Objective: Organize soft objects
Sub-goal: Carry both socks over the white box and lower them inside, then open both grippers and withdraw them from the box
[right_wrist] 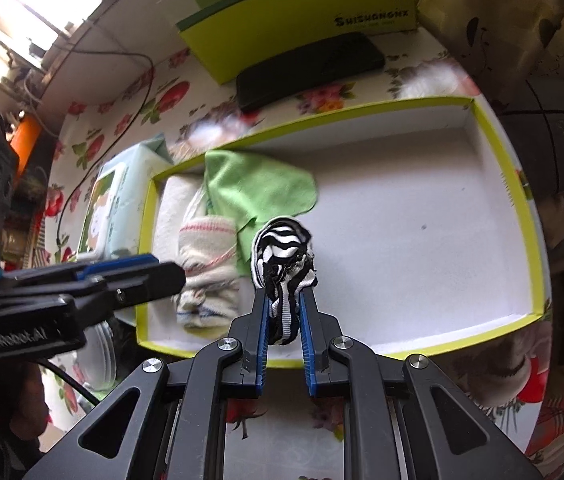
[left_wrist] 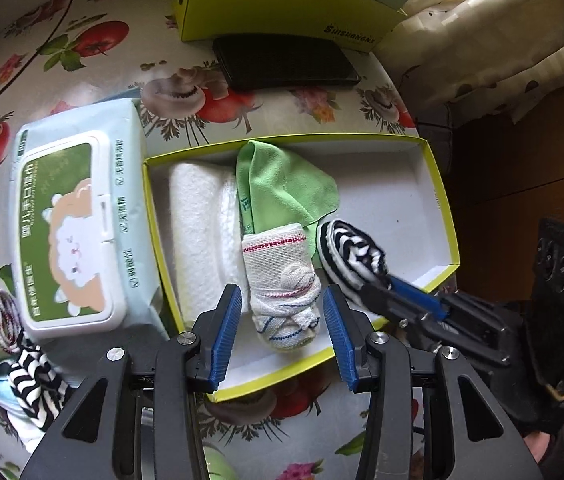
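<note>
- The table (left_wrist: pixel 94 92), under a cloth printed with tomatoes and mushrooms, carries everything here.
- One open box (right_wrist: pixel 529 248), yellow-green outside and white inside, lies on it; its right half shows bare white floor.
- A second yellow-green box (left_wrist: pixel 282 4) stands behind it, with one flat black case (left_wrist: pixel 285 62) lying against its front.
- One pack of wet wipes (left_wrist: pixel 70 232) sits just beside the open box's left wall.
- Inside the open box, at the left end, lies one rolled white towel (left_wrist: pixel 202 232).
- One green cloth (left_wrist: pixel 285 188) is spread next to the towel, partly over it.
- One white bundled sock (left_wrist: pixel 285 292) with red and blue stripes lies on the box floor, in front of the green cloth.
- The left gripper (left_wrist: pixel 282 320) has its jaws wide apart, one on each side of the white bundled sock, neither touching it.
- The right gripper (right_wrist: pixel 285 320) is clamped on one black-and-white striped roll (right_wrist: pixel 283 256), which sticks out past the fingertips, over the box floor just right of the white bundled sock and touching the green cloth's edge.
- Outside the box, at the left edge of the left wrist view, a small pile of soft things (left_wrist: pixel 6 340) waits: green, striped and light blue pieces; their count cannot be told.
</note>
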Action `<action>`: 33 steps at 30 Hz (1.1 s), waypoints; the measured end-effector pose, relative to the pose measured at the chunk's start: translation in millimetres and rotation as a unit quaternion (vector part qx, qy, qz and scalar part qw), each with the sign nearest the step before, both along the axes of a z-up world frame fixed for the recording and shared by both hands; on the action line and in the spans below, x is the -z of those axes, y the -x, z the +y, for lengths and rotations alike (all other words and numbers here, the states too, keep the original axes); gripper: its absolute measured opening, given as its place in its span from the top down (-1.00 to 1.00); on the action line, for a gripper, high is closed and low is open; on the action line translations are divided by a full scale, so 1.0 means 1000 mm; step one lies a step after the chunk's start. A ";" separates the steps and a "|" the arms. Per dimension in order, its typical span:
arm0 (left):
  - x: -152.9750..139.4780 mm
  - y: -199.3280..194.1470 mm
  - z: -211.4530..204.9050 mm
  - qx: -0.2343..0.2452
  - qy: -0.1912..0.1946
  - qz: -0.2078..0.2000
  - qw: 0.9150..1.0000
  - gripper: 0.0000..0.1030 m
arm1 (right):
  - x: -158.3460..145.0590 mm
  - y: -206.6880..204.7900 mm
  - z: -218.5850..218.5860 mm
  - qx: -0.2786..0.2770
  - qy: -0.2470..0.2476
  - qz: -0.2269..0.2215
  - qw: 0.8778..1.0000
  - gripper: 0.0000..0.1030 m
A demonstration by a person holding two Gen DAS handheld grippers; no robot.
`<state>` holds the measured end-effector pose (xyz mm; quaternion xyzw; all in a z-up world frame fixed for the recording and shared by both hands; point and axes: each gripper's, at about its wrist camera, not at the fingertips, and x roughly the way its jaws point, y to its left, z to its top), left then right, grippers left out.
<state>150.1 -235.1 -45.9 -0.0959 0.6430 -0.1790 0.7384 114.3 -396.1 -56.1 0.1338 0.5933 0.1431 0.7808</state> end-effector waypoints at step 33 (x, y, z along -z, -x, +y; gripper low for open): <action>-0.070 0.053 0.049 -0.016 -0.026 -0.093 0.995 0.14 | -0.061 0.045 0.039 -0.042 0.011 -0.039 0.998 0.19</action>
